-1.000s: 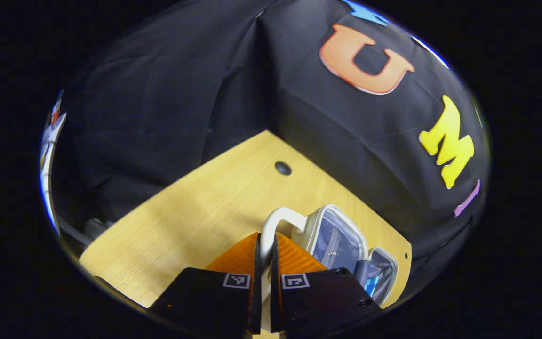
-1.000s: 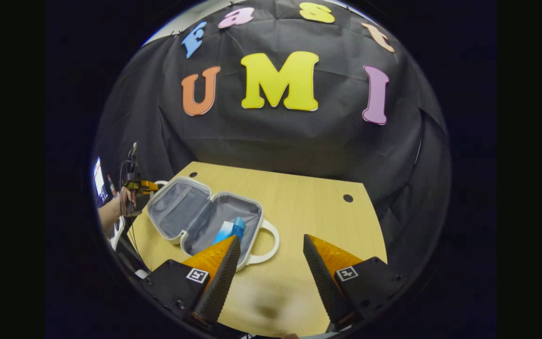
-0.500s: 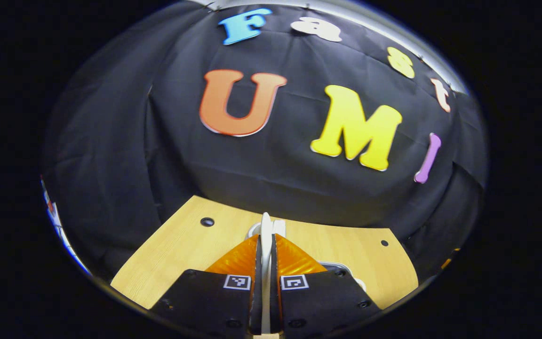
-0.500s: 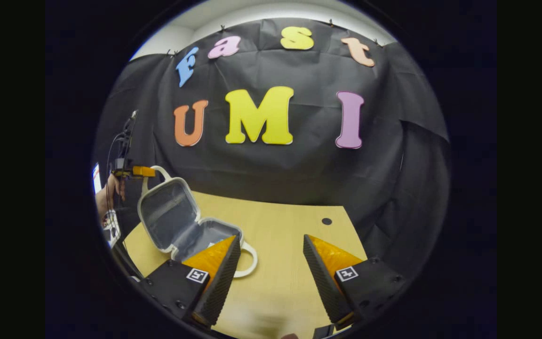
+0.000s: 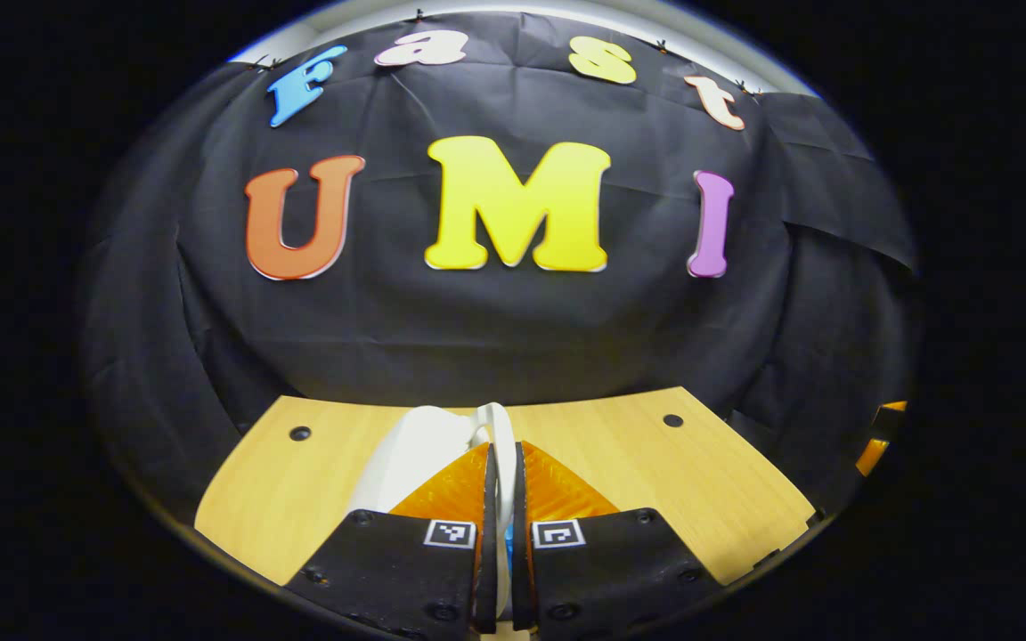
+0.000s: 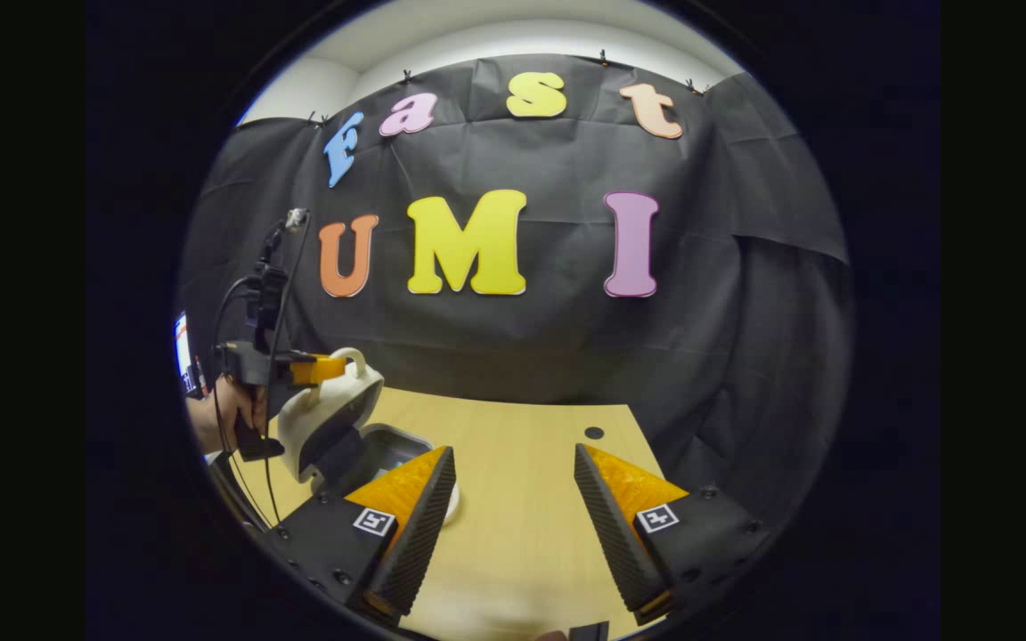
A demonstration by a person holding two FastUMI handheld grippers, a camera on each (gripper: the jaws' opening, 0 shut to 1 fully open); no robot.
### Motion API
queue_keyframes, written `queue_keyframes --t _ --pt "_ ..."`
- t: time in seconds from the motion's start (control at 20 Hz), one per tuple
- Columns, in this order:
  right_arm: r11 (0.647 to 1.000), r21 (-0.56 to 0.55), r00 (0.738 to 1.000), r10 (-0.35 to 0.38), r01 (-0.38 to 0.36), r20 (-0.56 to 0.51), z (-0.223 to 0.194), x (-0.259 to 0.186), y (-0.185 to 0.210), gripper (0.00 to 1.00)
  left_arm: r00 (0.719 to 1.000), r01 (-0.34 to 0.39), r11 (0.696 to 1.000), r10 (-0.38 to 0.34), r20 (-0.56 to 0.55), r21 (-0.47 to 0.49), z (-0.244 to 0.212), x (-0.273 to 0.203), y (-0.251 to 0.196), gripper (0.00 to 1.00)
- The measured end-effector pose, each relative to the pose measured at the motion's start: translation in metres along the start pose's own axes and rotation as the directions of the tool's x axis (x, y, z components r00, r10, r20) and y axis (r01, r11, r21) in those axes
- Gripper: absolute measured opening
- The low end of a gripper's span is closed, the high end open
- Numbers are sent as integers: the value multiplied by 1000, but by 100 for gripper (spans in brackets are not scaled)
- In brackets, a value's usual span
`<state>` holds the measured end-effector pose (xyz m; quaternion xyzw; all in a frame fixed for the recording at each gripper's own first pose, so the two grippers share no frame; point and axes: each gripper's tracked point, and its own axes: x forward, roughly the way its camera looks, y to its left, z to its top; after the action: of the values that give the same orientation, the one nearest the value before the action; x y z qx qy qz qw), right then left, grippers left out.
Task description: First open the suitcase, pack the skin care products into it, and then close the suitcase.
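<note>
Left gripper [image 5: 501, 481] closed tight, both fingers pressed flat on the thin white handle [image 5: 502, 427] between them, only a narrow slit left. Pointed forward and level in the left gripper view. Seen also in the right gripper view, far at the left [image 6: 321, 368], held out sideways and raised above the table level, a hand [image 6: 230, 418] wrapped around its grip from below, cables going up from its body.

Right gripper [image 6: 515, 463] wide open, fingers well apart with nothing between, tips angled slightly toward each other. Held low and pointed forward, apart from the left gripper.
</note>
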<state>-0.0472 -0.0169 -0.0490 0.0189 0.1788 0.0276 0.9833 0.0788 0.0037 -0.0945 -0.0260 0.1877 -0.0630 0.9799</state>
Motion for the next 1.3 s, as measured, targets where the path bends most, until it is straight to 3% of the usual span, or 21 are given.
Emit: queue_keyframes --t 0.3,0.5,0.8,1.0,1.25,1.3 --pt "996 17 996 -81 82 -26 -8 -13 -48 80 994 82 991 -73 -87 110 -65 33 -67 9" --pt "992 15 992 -122 123 -39 -12 -19 -74 80 982 111 986 -88 -170 126 -112 54 -99 9" --pt "988 46 988 -142 145 -62 -20 -14 -96 79 962 106 981 -60 -265 162 -152 66 -111 10" --pt "992 57 991 -105 110 -80 -27 -5 -94 80 953 57 989 -13 -302 137 -167 72 -110 11" --pt "996 72 996 -53 58 -69 -27 11 -87 80 928 53 996 -22 -372 73 -185 66 -133 37" --pt "996 69 997 -44 49 -62 -25 15 -85 80 930 60 996 -31 -366 69 -181 64 -137 65"
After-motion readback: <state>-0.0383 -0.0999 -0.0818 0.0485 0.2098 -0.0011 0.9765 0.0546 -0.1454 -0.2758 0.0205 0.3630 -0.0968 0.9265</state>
